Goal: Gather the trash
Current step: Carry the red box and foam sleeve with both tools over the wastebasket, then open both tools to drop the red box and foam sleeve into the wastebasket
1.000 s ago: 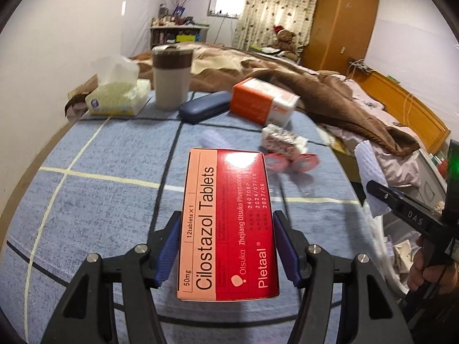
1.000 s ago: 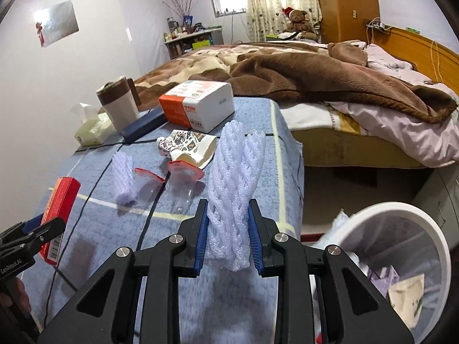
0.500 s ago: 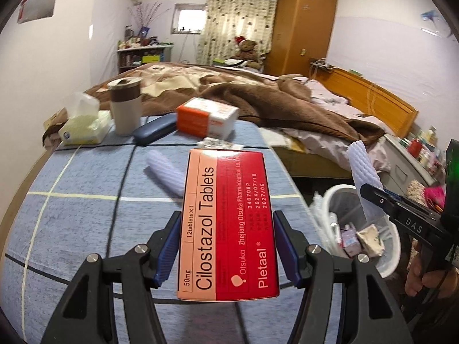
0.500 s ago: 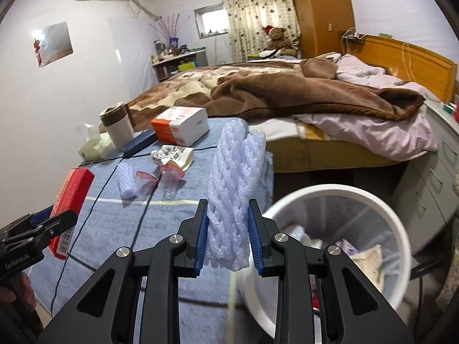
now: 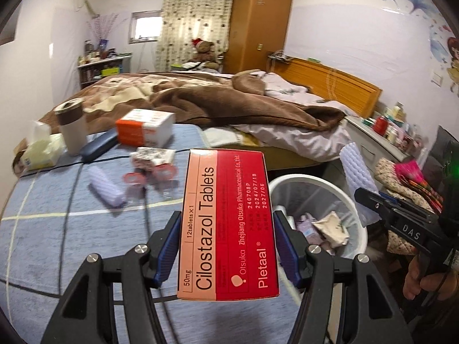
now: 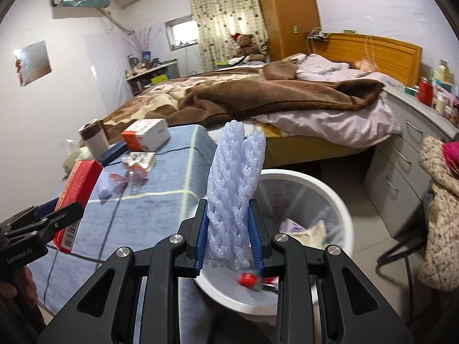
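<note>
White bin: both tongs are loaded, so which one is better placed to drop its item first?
Right. The right tongs hold the foam net directly above the white bin. The left tongs grip the tablet box more over the table edge, beside the bin.

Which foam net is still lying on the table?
The short foam net beside the red-rimmed cups; the other net is held in the right gripper's jaws.

- A home bedroom: a wooden-headboard bed (image 6: 373, 48) under a rumpled brown fleece blanket (image 6: 258, 91).
- A tall orange-brown wooden wardrobe (image 5: 258, 20), patterned curtains (image 5: 195, 25), a brown teddy bear (image 6: 246, 43).
</note>
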Tool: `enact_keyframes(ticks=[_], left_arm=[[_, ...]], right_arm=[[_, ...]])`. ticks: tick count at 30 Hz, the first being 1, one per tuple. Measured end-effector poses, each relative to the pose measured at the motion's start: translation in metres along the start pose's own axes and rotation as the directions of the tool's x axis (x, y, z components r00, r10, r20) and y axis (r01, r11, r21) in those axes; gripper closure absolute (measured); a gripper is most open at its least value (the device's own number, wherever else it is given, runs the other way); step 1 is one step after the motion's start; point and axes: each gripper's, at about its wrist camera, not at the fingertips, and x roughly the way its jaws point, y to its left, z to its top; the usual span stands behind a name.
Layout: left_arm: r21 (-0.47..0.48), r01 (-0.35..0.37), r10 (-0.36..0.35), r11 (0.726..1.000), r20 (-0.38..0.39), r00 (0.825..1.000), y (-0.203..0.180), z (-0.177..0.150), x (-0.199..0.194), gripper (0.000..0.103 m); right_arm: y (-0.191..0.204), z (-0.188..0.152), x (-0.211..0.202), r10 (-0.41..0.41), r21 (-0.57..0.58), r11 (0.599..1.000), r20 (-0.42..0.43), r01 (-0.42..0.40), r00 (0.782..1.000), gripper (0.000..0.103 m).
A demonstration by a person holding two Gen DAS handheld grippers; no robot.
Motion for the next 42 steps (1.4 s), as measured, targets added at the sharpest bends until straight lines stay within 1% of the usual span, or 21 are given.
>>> enact_keyframes(ticks=[9,17,21,29,31,34,36,37,38,39,41,42], left_arm=[[0.072,0.096,-0.093,0.993,-0.042,0.995,-0.051,0.0,0.026,0.039],[0.109,0.142,-0.133,0.984,-0.082,0.988,-0.083,0.002,0.05,0.039],[0.132,0.145,-0.131,0.981,-0.108,0.985,-0.097,0.003,0.065,0.039],[0.149,0.173,-0.149,0.974,-0.157,0.976,-0.111,-0.002,0.09,0.039],[0.139,0.178,-0.155,0.974,-0.162,0.975,-0.11,-0.002,0.094,0.039],[0.116,0.205,-0.184,0.972,-0.168,0.968,-0.109,-0.001,0.097,0.039],[0.114,0.203,-0.182,0.972,-0.168,0.969,-0.108,0.0,0.099,0.037],[0.11,0.204,-0.185,0.973,-0.168,0.968,-0.106,0.0,0.1,0.033],[0.103,0.21,-0.191,0.972,-0.169,0.967,-0.107,0.001,0.101,0.03],[0.096,0.216,-0.198,0.972,-0.169,0.966,-0.106,0.001,0.101,0.029],[0.089,0.218,-0.201,0.972,-0.165,0.966,-0.104,0.001,0.1,0.028],[0.09,0.217,-0.2,0.972,-0.163,0.966,-0.104,0.002,0.099,0.028]], right_arm=[[-0.039,-0.012,-0.005,-0.064,0.067,0.996,-0.027,0.066,0.998,0.076],[-0.059,-0.019,0.001,-0.092,0.071,0.993,-0.072,0.098,0.993,0.076],[-0.067,-0.024,0.01,-0.087,0.072,0.993,-0.094,0.094,0.992,0.076],[-0.079,-0.03,0.027,-0.087,0.066,0.993,-0.153,0.098,0.984,0.076],[-0.08,-0.031,0.03,-0.088,0.061,0.993,-0.164,0.099,0.982,0.076],[-0.08,-0.03,0.033,-0.088,0.051,0.994,-0.175,0.098,0.981,0.075],[-0.079,-0.03,0.034,-0.09,0.046,0.994,-0.181,0.1,0.979,0.074],[-0.079,-0.03,0.035,-0.092,0.042,0.994,-0.185,0.101,0.979,0.074],[-0.079,-0.03,0.036,-0.095,0.036,0.994,-0.188,0.103,0.978,0.073],[-0.078,-0.03,0.037,-0.099,0.031,0.994,-0.191,0.107,0.977,0.07],[-0.078,-0.03,0.038,-0.1,0.027,0.994,-0.194,0.108,0.976,0.06],[-0.077,-0.03,0.038,-0.101,0.025,0.994,-0.193,0.108,0.976,0.049]])
